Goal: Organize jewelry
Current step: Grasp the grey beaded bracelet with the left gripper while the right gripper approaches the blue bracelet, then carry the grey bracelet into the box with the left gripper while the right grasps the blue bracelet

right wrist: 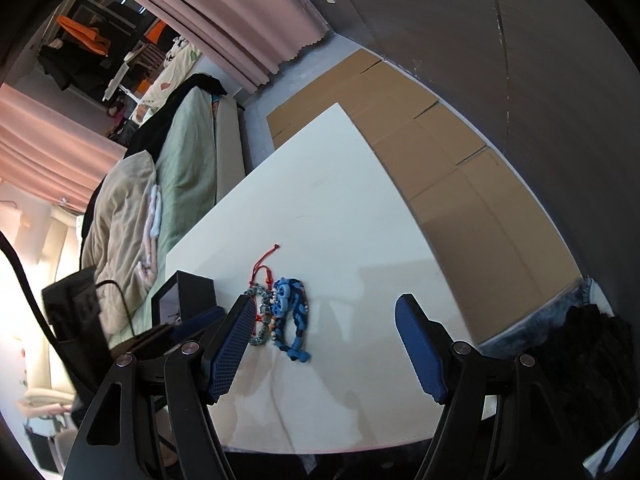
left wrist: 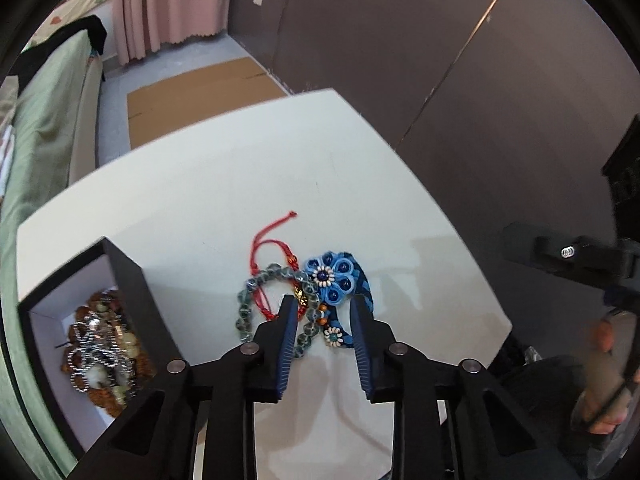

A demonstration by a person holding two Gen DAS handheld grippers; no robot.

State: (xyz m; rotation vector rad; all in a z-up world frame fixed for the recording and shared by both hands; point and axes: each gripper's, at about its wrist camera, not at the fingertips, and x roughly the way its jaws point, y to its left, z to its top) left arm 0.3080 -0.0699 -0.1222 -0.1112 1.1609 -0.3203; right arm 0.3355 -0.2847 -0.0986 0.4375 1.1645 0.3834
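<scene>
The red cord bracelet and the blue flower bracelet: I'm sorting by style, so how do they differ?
The red cord bracelet is a thin knotted string with loose tail ends; the blue flower bracelet is a wide woven band bearing a big fabric flower with dark beads. The red one lies farther from the left tongs, partly under the grey-green bead bracelet; the blue one sits between the tong tips. Both rest on the white table, outside the black box.

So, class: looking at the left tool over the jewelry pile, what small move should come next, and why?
Probably lower and close the left tool on the blue flower bracelet: its jaws stand open astride it, and the black box beside already holds other bracelets.
</scene>
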